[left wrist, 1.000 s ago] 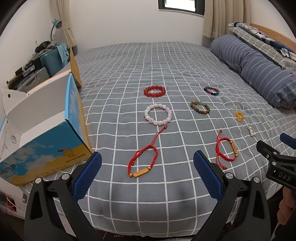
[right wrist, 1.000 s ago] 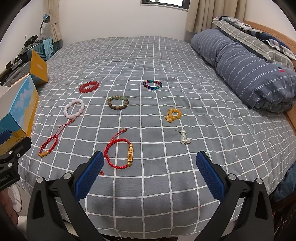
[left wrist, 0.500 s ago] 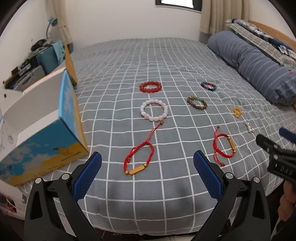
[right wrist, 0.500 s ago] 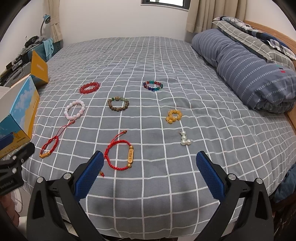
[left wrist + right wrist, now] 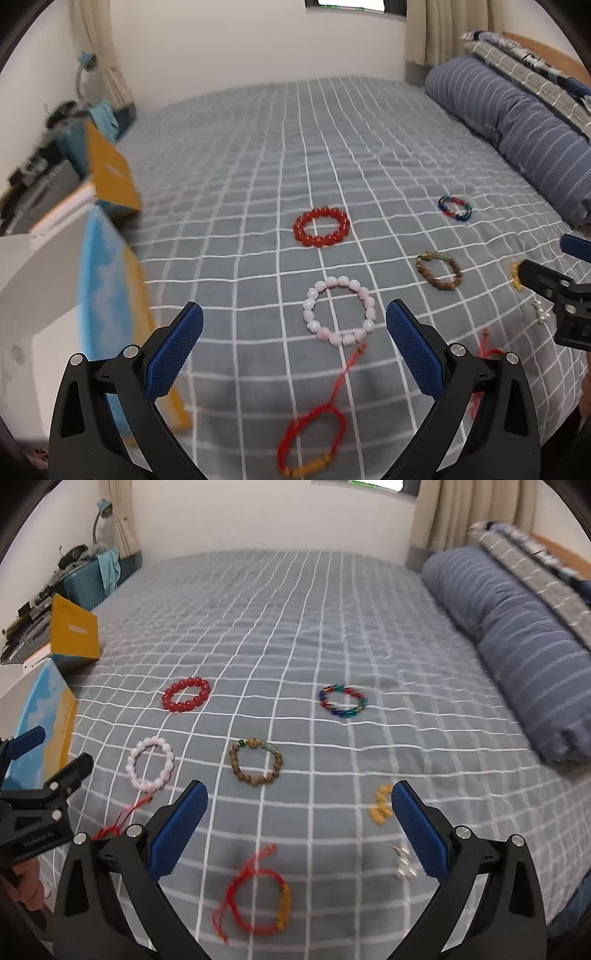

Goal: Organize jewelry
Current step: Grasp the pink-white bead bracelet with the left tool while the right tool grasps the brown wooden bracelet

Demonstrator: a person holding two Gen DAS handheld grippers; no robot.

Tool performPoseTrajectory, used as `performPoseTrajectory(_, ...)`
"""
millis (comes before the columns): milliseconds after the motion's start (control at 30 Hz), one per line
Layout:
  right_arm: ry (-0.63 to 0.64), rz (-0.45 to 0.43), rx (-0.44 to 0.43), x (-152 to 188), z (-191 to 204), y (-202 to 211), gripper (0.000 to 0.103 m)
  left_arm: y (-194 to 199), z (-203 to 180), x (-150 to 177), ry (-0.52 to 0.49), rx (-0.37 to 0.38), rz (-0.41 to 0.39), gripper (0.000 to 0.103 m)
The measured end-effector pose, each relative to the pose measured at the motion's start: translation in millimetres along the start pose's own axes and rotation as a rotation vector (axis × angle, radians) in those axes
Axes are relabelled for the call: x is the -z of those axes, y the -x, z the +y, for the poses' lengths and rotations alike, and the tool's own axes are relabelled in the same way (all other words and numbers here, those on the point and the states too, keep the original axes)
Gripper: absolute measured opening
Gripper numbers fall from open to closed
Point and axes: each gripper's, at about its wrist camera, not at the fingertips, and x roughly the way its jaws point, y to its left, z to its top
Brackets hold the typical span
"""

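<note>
Both claws spread wide, nothing held. Left gripper (image 5: 294,347) hangs over the near edge of the grey checked bedspread (image 5: 258,155), its blue pads bracketing the pale pink round-bead bracelet (image 5: 339,315); red woven cord bracelet with a gold bar (image 5: 312,448) lies just below, between the fingers, its cord tail running up to touch or nearly touch the pink one. Right gripper (image 5: 299,829) also wide, aimed at the brown wooden bead bracelet with green beads (image 5: 256,761); second red cord bracelet with gold tube (image 5: 258,899) sits low between its fingers, blurred. Further back: glossy red bead bracelet (image 5: 321,226) and multicolour glass bead bracelet (image 5: 343,700), well apart. Small yellow bead cluster (image 5: 381,805) and small pearly piece (image 5: 404,860) lie just beside the right finger, too blurred to identify. Open blue-and-yellow cardboard box with white interior (image 5: 107,280) stands at the bed's left edge, likely the drop target, so left claw would take the nearest pieces. All jewelry on the bedspread in loose rows, none boxed; sorting looks barely started. Thin cords may need a low, flat pinch.
</note>
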Motion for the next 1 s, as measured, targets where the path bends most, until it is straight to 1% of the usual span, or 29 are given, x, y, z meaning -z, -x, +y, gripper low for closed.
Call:
performPoseTrajectory(100, -0.014, 0.063, -0.003, -12, 4, -36, 0.095, -31, 8, -7, 0.028, 0.042, 0.066, 0.097)
performPoseTrajectory(167, -0.026, 0.096, -0.022, -15, 5, -53, 0.091, -49, 7, -10, 0.026, 0.036, 0.09, 0.097)
performPoseTrajectory(233, -0.057, 0.143, -0.044, -18, 4, -70, 0.083, -66, 7, -12, 0.027, 0.023, 0.122, 0.097)
performPoseTrajectory(267, -0.067, 0.158, -0.057, -19, 4, -76, 0.082, -71, 9, -11, 0.038, 0.027, 0.14, 0.097)
performPoseTrajectory(333, -0.078, 0.196, -0.057, -19, 5, -88, 0.074, -83, 12, -10, 0.065, 0.038, 0.169, 0.096)
performPoseTrajectory(367, -0.081, 0.207, -0.063, -18, 6, -92, 0.072, -89, 14, -9, 0.075, 0.049, 0.186, 0.094)
performPoseTrajectory(400, -0.089, 0.225, -0.076, -18, 6, -97, 0.068, -93, 14, -8, 0.078, 0.057, 0.195, 0.091)
performPoseTrajectory(433, -0.098, 0.245, -0.081, -16, 6, -102, 0.063, -97, 14, -6, 0.082, 0.065, 0.21, 0.089)
performPoseTrajectory(500, -0.107, 0.272, -0.095, -14, 7, -107, 0.057, -103, 15, -3, 0.089, 0.079, 0.237, 0.081)
performPoseTrajectory(533, -0.108, 0.278, -0.096, -14, 7, -109, 0.053, -106, 17, -1, 0.098, 0.091, 0.255, 0.08)
performPoseTrajectory(567, -0.106, 0.28, -0.085, -13, 8, -110, 0.052, -107, 17, 0, 0.099, 0.096, 0.257, 0.08)
performPoseTrajectory(633, -0.107, 0.281, -0.081, -13, 8, -111, 0.043, -107, 17, 0, 0.086, 0.098, 0.258, 0.07)
performPoseTrajectory(667, -0.111, 0.283, -0.078, -13, 7, -111, 0.041, -106, 17, 0, 0.08, 0.104, 0.26, 0.061)
performPoseTrajectory(700, -0.116, 0.285, -0.076, -13, 6, -111, 0.036, -104, 17, -1, 0.079, 0.108, 0.262, 0.05)
performPoseTrajectory(733, -0.122, 0.287, -0.078, -13, 5, -111, 0.028, -103, 17, -1, 0.079, 0.112, 0.266, 0.044)
performPoseTrajectory(767, -0.127, 0.29, -0.078, -13, 5, -111, 0.024, -102, 18, -2, 0.081, 0.122, 0.271, 0.03)
performPoseTrajectory(800, -0.128, 0.293, -0.073, -13, 5, -112, 0.016, -102, 19, -3, 0.088, 0.137, 0.278, 0.015)
performPoseTrajectory(833, -0.131, 0.292, -0.075, -14, 6, -112, 0.012, -103, 19, -4, 0.095, 0.15, 0.287, 0.01)
performPoseTrajectory(900, -0.14, 0.294, -0.08, -15, 3, -111, 0.008, -101, 20, -4, 0.102, 0.161, 0.293, 0.011)
performPoseTrajectory(1000, -0.141, 0.283, -0.077, -14, 4, -106, 0.008, -99, 19, -5, 0.096, 0.166, 0.293, 0.01)
